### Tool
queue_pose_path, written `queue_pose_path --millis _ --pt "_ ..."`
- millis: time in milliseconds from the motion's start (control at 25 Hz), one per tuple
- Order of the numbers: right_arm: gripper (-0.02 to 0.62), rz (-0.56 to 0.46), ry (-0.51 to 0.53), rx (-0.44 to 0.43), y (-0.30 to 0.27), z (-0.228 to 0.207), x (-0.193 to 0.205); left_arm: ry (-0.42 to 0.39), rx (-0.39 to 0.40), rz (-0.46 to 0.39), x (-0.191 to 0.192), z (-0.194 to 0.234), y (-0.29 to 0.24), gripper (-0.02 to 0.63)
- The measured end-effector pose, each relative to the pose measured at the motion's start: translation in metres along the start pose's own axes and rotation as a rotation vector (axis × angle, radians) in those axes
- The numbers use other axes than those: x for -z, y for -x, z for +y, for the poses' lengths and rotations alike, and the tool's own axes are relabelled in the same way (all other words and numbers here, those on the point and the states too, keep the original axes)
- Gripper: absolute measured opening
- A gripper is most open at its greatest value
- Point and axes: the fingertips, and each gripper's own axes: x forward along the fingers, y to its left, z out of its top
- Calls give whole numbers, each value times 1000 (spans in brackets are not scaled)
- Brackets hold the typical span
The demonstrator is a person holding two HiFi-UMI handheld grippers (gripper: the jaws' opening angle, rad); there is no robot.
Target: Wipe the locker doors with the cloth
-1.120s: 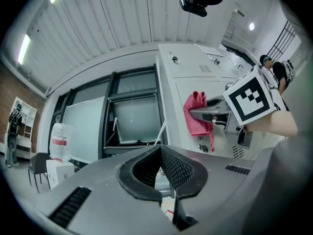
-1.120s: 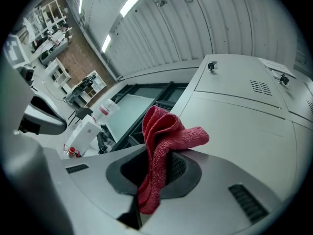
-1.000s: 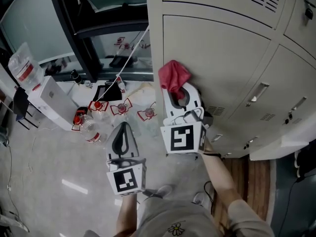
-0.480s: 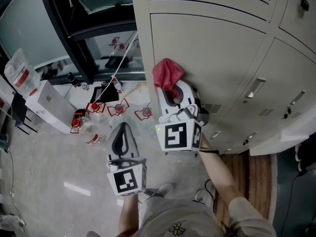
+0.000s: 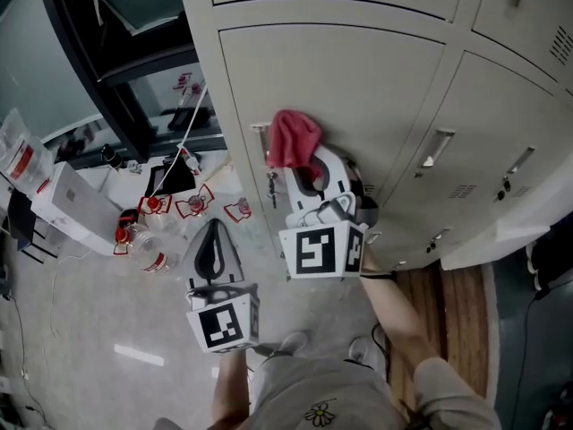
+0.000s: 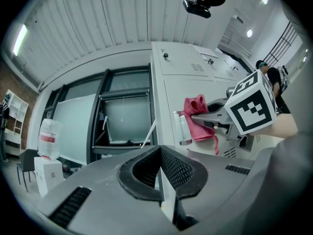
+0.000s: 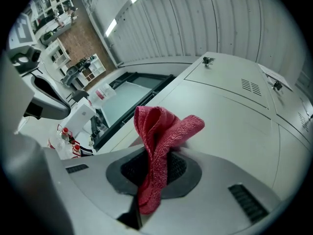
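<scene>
right hand-held gripper (image 5: 300, 164) clamps red cloth (image 5: 292, 138) against locker door (image 5: 358, 97).

— What were the grippers like?
— Both had pale grey shells with slotted vents. The left gripper (image 5: 213, 227) had black ribbed pads lining its fingers (image 6: 182, 166), and a white left cube (image 5: 224, 326) printed with a black square marker. The right gripper (image 5: 306, 172) bore its own right cube (image 5: 318, 251), with a pale cable (image 5: 338, 208) looped above it.
— And the clothes?
— A grey-beige top (image 5: 286, 392) with a small daisy print (image 5: 320, 414) and a short sleeve (image 5: 448, 394).
</scene>
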Motion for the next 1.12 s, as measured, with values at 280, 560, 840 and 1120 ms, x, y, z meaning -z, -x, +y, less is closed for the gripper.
queue_pose_path --millis 280,560,840,1120 --pt "28 26 -1 26 19 -26 24 11 27 12 -2 -30 -11 15" --pt "26 72 -26 81 44 -63 55 -5 86 -2 -5 -63 -20 15" --pt "28 138 -28 161 72 -104 87 23 126 -16 -11 -93 -27 15" --pt "28 183 -15 203 90 -128 106 37 152 -17 -13 -113 -28 15"
